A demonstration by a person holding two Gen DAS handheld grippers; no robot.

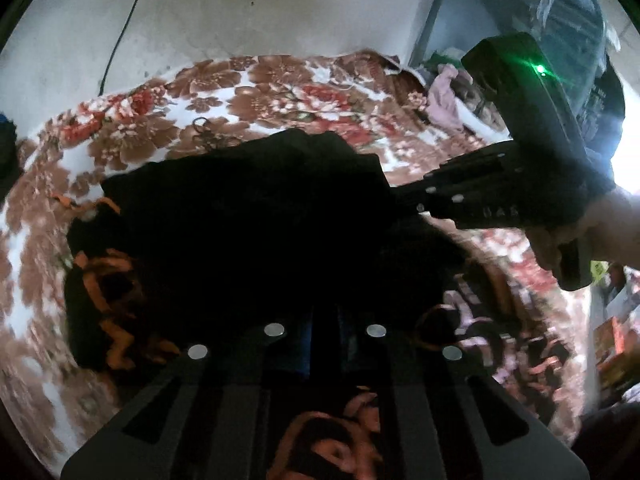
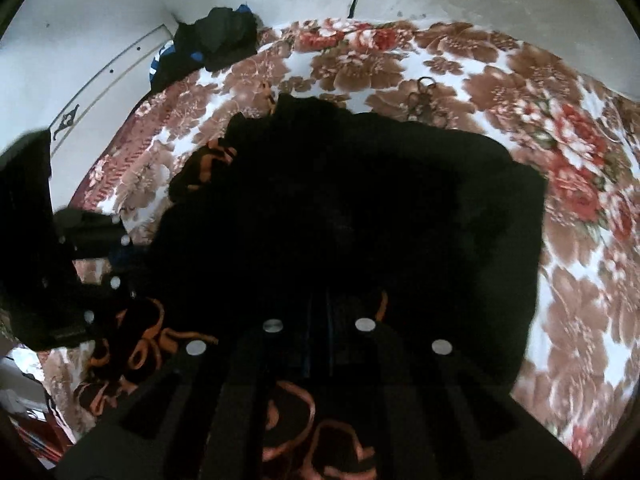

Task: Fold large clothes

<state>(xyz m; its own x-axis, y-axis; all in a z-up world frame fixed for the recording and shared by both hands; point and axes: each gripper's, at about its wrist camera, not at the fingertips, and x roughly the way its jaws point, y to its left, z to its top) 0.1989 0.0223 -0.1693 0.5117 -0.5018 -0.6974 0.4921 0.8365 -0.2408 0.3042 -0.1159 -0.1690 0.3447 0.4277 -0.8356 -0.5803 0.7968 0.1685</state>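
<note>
The black garment (image 2: 344,216) with orange lettering lies on the floral blanket (image 2: 580,240), stretching away ahead of both tools. Left gripper (image 1: 324,320) and right gripper (image 2: 320,316) are each clamped on its near edge.

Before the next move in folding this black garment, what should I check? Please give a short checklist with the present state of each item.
1. Left gripper shut on the black garment: ok, jaws together in dark cloth.
2. Right gripper shut on the same garment: ok, jaws together in cloth.
3. Garment spread flat on the floral blanket: not ok, the left edge with orange pattern is bunched.
4. Blanket beyond the garment free for a fold: ok, only a small dark wire-like thing lies there.
5. How many cloth layers each gripper holds: cannot tell, too dark.
6. Pile of dark clothes away from the garment: ok.
</note>
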